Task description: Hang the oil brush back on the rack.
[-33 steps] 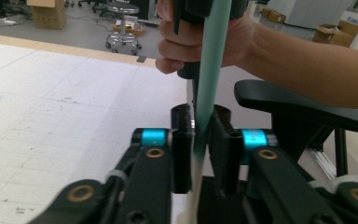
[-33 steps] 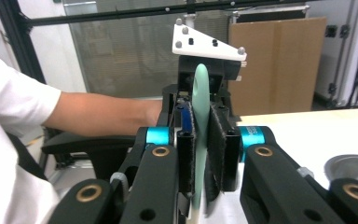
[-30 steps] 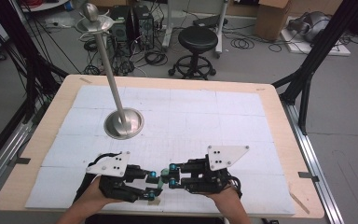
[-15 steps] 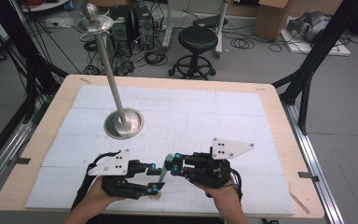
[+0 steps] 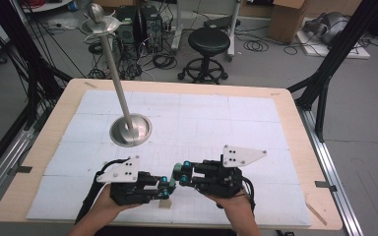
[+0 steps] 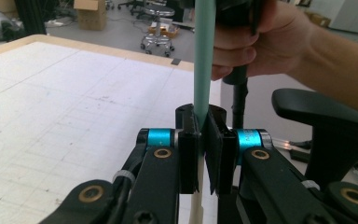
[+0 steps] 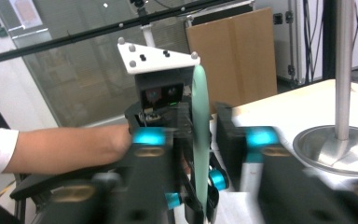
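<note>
A thin pale green strip (image 6: 203,56), seen edge-on, stands upright between the jaws of my left gripper (image 6: 201,140). Those jaws have just been closing and now press on it. In the right gripper view the same strip (image 7: 199,126) stands between the blurred jaws of my right gripper (image 7: 205,135), which have just been opening and stand apart from it. In the high view my left gripper (image 5: 166,187) and right gripper (image 5: 181,173) meet tip to tip near the table's front edge, where the strip is too small to make out.
A metal stand with a round base (image 5: 130,130) and a tall leaning pole rises left of centre, behind the grippers; its base (image 7: 335,149) is also in the right gripper view. A white gridded mat covers the wooden table (image 5: 285,105). An office stool (image 5: 209,42) stands beyond.
Both hands have kept to the same spot at the table's front. The right gripper's grey plate sits slightly higher than a second ago.
</note>
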